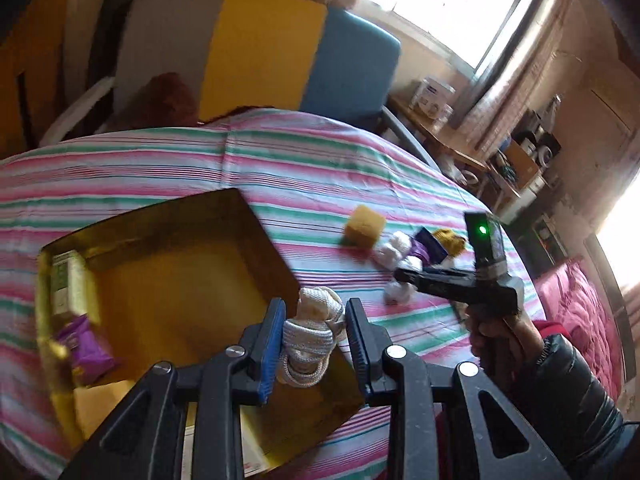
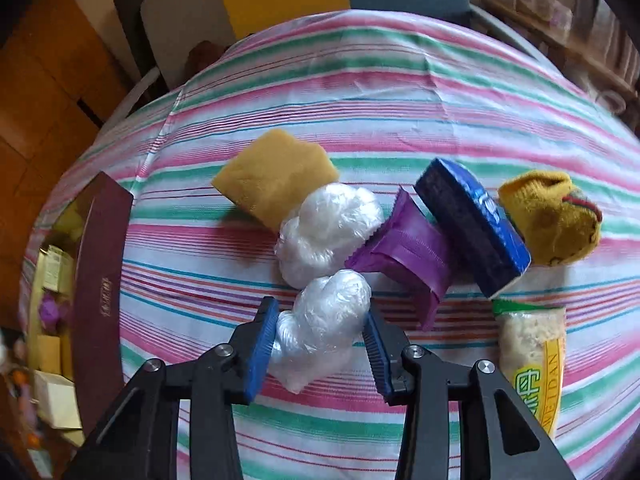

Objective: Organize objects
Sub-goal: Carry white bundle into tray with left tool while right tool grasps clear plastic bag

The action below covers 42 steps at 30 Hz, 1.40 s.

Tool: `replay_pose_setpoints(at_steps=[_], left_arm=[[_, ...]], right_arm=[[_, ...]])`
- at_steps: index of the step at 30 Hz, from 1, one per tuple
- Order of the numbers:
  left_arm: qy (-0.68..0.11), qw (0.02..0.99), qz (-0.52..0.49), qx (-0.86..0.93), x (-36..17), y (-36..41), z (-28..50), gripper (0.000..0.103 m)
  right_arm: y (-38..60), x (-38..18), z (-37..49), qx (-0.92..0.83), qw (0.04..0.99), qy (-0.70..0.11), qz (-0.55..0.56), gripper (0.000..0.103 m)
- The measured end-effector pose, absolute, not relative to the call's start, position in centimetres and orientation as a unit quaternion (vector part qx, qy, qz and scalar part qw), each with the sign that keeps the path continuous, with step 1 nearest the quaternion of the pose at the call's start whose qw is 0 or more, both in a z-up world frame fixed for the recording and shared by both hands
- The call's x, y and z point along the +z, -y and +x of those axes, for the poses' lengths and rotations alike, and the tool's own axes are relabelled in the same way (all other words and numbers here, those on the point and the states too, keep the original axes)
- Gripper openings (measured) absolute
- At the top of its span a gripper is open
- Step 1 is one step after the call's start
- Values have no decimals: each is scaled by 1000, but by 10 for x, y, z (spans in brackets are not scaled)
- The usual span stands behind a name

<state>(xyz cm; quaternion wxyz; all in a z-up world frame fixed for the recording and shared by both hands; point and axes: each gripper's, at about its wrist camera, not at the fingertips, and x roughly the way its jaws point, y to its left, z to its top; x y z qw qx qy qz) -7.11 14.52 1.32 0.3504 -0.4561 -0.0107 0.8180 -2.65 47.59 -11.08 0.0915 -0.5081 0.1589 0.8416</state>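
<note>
We hold a white coil of rope [image 1: 310, 336] in the left gripper [image 1: 314, 340], its jaws clamped narrow on it, above the near corner of the open yellow box [image 1: 168, 280]. The box sits on the striped cloth [image 1: 320, 184] of the tabletop and already holds a purple packet [image 1: 86, 346] and a pale carton [image 1: 66, 280].

Our right gripper [image 2: 320, 344] has its jaws drawn in on the nearer plastic bag bundle [image 2: 320, 328]. The left pad seems to press the film; whether the right pad touches it we cannot tell. A second plastic bundle [image 2: 328, 232] lies just behind it, touching the yellow sponge [image 2: 272, 178] and the purple wrapper [image 2: 408, 256]. Farther right are a blue tissue pack [image 2: 472, 224], a yellow sock [image 2: 552, 220] and a snack packet [image 2: 532, 360].

The risks, as we judge them:
- The rope hangs over the box's corner rather than its middle, so a release here could drop it on the wall or outside.
- The plastic is soft and slippery, so it may compress and slide out as we lift.
- A loose fold could drag the neighbouring bundle along.
- Our two hands work close to each other near the box and could collide.
</note>
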Motion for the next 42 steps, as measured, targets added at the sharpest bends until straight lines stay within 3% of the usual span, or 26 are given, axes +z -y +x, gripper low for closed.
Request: replay_pose_setpoints(at_steps=[10,34,38,42], left_arm=[[75,227,-472,849,-15,-41,-104,31],[-7,134,-508,851,-92,-70,-236,31],[5,124,-507,853,-87,-62,-234,44],[35,130,-497,857,-67,-44,-217,46]], right_arm=[[-458,-113,-28,840,72,-115,-525,38],[-440,-111,-29,845,76,-67,-525,38],[-440,-112,-29,846,75,-68,-524,38],[-441,-113,-30,846,78,-70,-523,39]])
